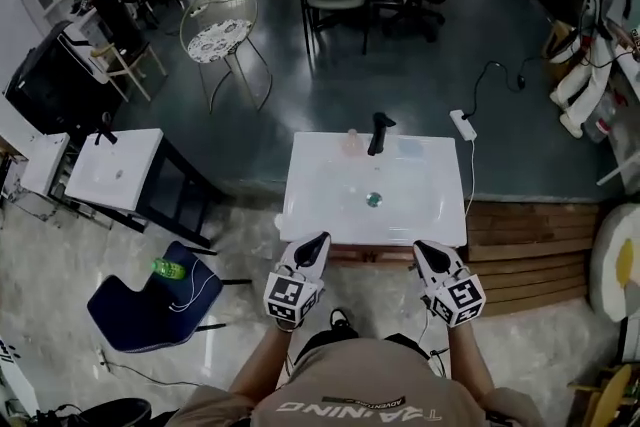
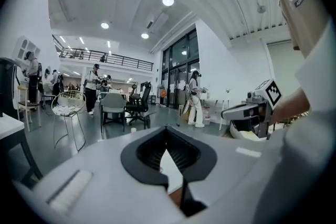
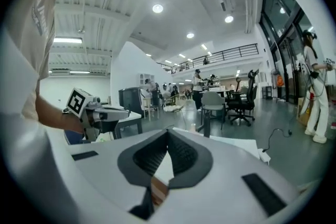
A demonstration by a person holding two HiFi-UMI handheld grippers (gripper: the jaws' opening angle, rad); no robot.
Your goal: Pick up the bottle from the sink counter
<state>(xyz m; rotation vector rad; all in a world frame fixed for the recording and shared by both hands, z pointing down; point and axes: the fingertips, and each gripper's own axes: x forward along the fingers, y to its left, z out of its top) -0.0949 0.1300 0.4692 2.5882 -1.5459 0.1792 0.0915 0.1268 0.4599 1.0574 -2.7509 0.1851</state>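
The left gripper (image 2: pixel 167 128) is holding its two dark ribbed jaws clenched tip to tip, gripping nothing. The right gripper (image 3: pixel 168 132) is doing the same: its jaws are meeting at the tips, and only pale counter is showing through the small gap behind them. In the head view both grippers are hanging side by side just off the near edge of the white rectangular sink counter (image 1: pixel 310 205), the left one toward the near left corner and the right one toward the near right corner, each pointing across the counter.

The small clear, faintly pinkish bottle (image 1: pixel 351 143) is standing at the far edge of the counter, just left of the black upright faucet (image 1: pixel 380 131) and well apart from both grippers. It is too small to tell more of it. A round greenish drain (image 1: pixel 374 199) is sitting in the middle of the basin, between the bottle and the grippers.

The counter is resting on a brown wooden plank platform (image 1: pixel 530 245) that is reaching out past its right edge. A white power strip (image 1: pixel 463 125) is lying on the dark floor just beyond the far right corner. To the left a dark blue chair (image 1: pixel 140 310) is standing on the pale floor.
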